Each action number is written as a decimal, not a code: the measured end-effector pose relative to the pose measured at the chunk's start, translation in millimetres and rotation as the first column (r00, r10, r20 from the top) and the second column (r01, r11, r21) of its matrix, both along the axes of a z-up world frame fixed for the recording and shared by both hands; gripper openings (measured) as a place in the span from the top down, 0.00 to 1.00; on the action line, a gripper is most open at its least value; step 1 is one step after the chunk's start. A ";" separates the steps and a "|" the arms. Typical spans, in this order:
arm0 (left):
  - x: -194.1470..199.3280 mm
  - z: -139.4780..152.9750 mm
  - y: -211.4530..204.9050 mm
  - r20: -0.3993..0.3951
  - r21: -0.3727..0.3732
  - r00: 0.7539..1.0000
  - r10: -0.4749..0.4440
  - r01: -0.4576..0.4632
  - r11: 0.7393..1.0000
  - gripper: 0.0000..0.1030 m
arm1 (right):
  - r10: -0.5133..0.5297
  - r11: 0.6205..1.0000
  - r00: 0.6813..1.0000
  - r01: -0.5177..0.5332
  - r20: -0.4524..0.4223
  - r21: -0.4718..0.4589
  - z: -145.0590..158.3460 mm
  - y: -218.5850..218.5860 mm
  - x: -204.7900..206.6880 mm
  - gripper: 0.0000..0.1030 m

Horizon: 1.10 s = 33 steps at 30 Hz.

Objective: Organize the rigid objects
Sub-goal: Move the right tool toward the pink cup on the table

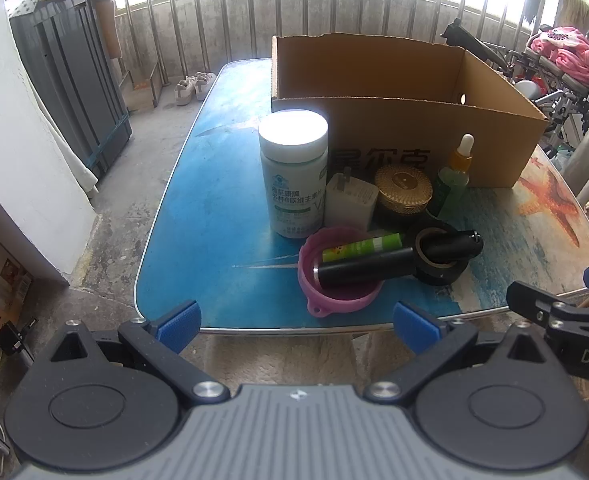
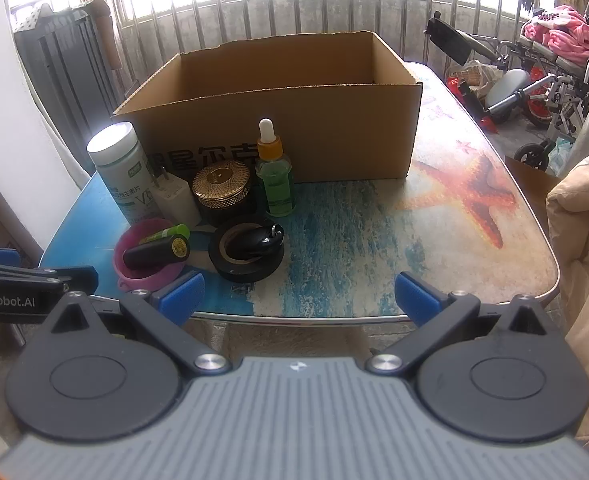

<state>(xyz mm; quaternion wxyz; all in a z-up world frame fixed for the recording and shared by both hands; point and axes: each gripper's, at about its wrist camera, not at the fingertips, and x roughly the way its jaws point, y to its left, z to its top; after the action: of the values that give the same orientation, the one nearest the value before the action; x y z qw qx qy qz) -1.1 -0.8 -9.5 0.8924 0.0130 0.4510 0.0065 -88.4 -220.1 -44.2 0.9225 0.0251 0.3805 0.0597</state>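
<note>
- cardboard box (image 2: 278, 128): matt brown corrugated paper
- desk (image 2: 374, 240): glossy printed top, metal rim
- jar lid (image 2: 221, 176): shiny, ribbed, gold-coloured
- tape roll (image 2: 246, 268): smooth black
- pill bottle (image 1: 294, 176): glossy white plastic

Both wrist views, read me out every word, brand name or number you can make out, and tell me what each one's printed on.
"星尔克" on the front wall of the cardboard box; a further character to its left is hidden.
"enRobot.AI" on the left gripper, cut off by the picture's edge.
"DAS" on the right gripper, also cut off.
"V" in large print on the white vitamin bottle; its Chinese lines are too blurred to read.
Yellow label on the black cylinder: too small.
</note>
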 end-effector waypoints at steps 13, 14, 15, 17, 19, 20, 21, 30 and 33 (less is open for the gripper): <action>0.1 -0.2 0.2 -0.001 0.001 1.000 -0.001 0.001 1.000 0.00 | 0.000 1.000 1.000 0.000 0.000 0.001 0.0 -0.3 0.0 0.01; 0.2 0.0 0.2 -0.001 0.001 1.000 -0.001 0.001 1.000 0.00 | 0.000 1.000 1.000 0.000 0.000 0.001 -0.2 -0.1 0.4 0.01; 0.3 0.0 0.3 -0.001 0.000 1.000 -0.001 0.001 1.000 0.00 | 0.000 1.000 1.000 0.000 -0.001 0.001 -0.1 -0.3 0.2 0.01; 0.3 0.0 0.3 -0.002 0.000 1.000 -0.002 0.002 1.000 0.00 | 0.000 1.000 1.000 0.000 0.000 0.002 -0.1 -0.3 0.1 0.01; 0.0 -0.2 0.7 -0.003 0.000 1.000 -0.001 0.001 1.000 0.00 | -0.001 1.000 1.000 0.001 -0.001 0.001 0.0 -0.3 0.1 0.01; 0.1 0.0 0.9 -0.003 0.000 1.000 -0.001 0.001 1.000 0.00 | -0.001 1.000 1.000 0.001 0.000 0.001 0.0 -0.5 -0.1 0.01; 0.1 -0.1 0.9 -0.003 0.001 1.000 -0.001 0.001 1.000 0.00 | 0.000 1.000 1.000 0.000 0.000 0.002 0.0 -0.5 0.0 0.01; -0.6 -2.3 2.9 -0.009 0.003 1.000 0.003 -0.003 1.000 0.00 | -0.004 1.000 1.000 0.004 -0.001 0.004 -0.1 -0.6 1.1 0.01; 0.3 -2.5 3.4 -0.015 0.002 1.000 0.005 -0.005 1.000 0.00 | -0.004 1.000 1.000 0.004 -0.002 0.004 -0.7 -0.4 1.5 0.01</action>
<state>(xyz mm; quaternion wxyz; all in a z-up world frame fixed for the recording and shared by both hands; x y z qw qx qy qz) -0.8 2.6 -12.1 0.8890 0.0130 0.4577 0.0091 -86.8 -220.5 -44.8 0.9223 0.0278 0.3810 0.0587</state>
